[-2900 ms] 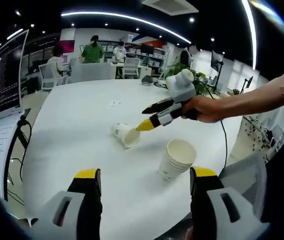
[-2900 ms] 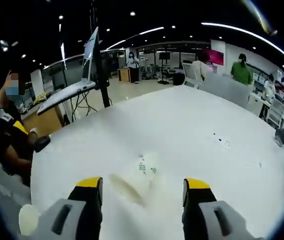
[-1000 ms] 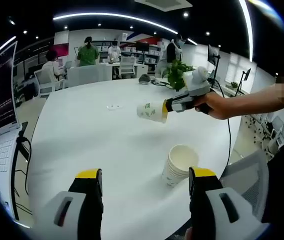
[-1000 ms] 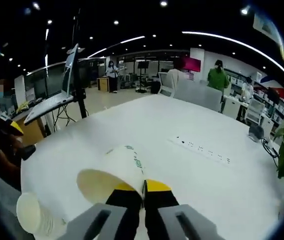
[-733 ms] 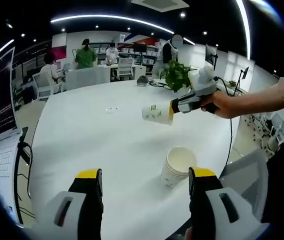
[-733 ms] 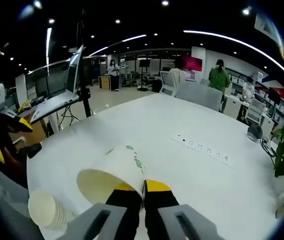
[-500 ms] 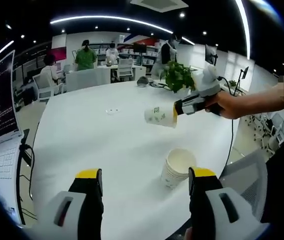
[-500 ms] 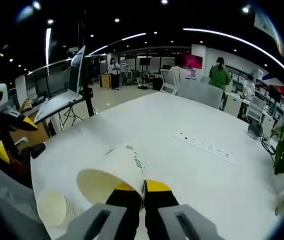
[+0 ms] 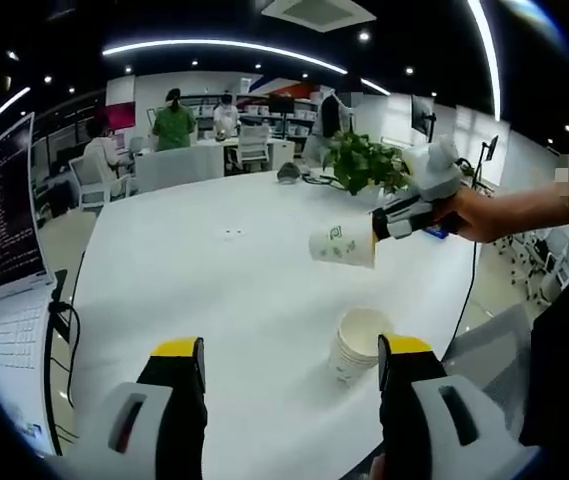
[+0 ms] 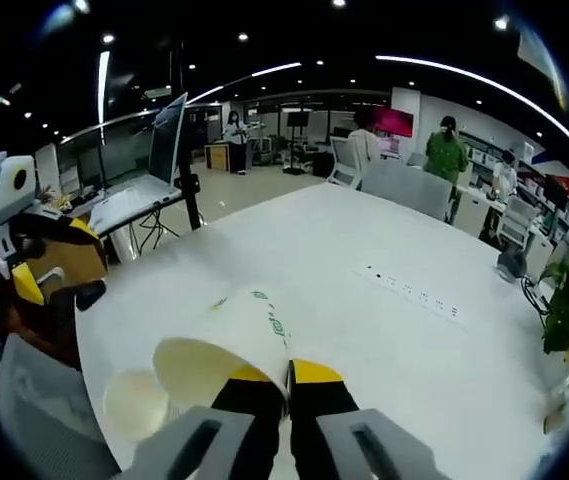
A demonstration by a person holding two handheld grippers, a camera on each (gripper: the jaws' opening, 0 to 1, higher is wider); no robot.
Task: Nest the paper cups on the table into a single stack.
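1. Since the earlier frames, the single paper cup [image 9: 343, 246] is being carried off the table [image 9: 214, 290], where it was lying on its side, and brought nearer the stack of cups [image 9: 360, 345]; in the left gripper view it is now hanging in the air above and slightly left of the stack, well clear of it.

2. Progress is being judged as nearly complete: several cups are already nested in the stack standing on the table near its edge, and the held cup is the only loose one being seen. What is left, by this reading, is for the cup to be turned upright, lowered into the top of the stack and released.

3. From left to right in the left gripper view, the left gripper [image 9: 291, 375] is being held with its jaws spread wide and nothing between them, low over the table beside the stack; further right, the right gripper [image 9: 376, 226] is being held by a person's hand [image 9: 469, 213], pinching the cup by its rim, mouth toward the gripper.

4. In the right gripper view, the pressed-together jaws of the right gripper [image 10: 287, 378] are being shown up close, clamped on the rim of the cup [image 10: 224, 345], with the stack [image 10: 136, 404] partly hidden behind it at lower left, and the left gripper [image 10: 36, 265] at far left.
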